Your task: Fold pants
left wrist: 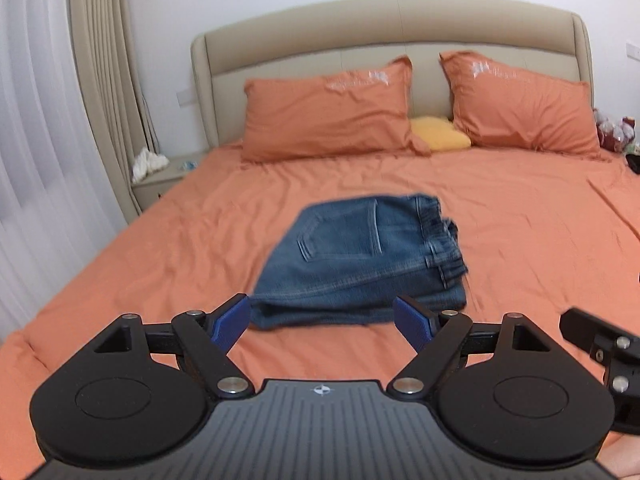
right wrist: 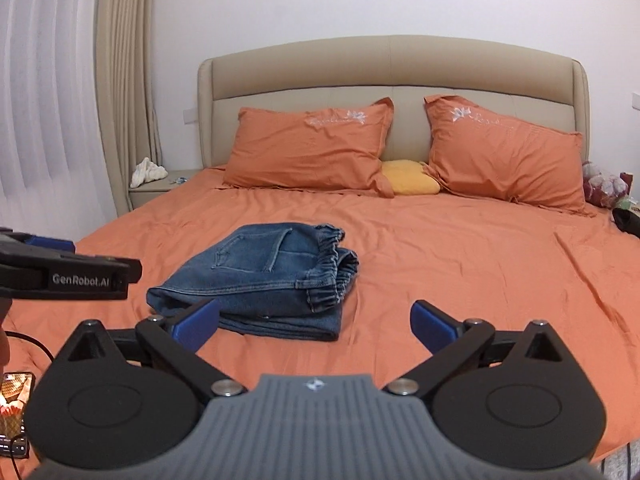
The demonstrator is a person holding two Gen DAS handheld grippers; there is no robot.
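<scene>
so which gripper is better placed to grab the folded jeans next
Left, probably. The folded jeans sit centred just ahead of the open left gripper, near edge between its blue pads. From the open right gripper they lie off to the left, only by its left pad.

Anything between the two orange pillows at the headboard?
Yes: a small yellow cushion sits in the gap between the left orange pillow and the right orange pillow, against the headboard. Both wrist views show it, the right wrist view more sharply.
</scene>
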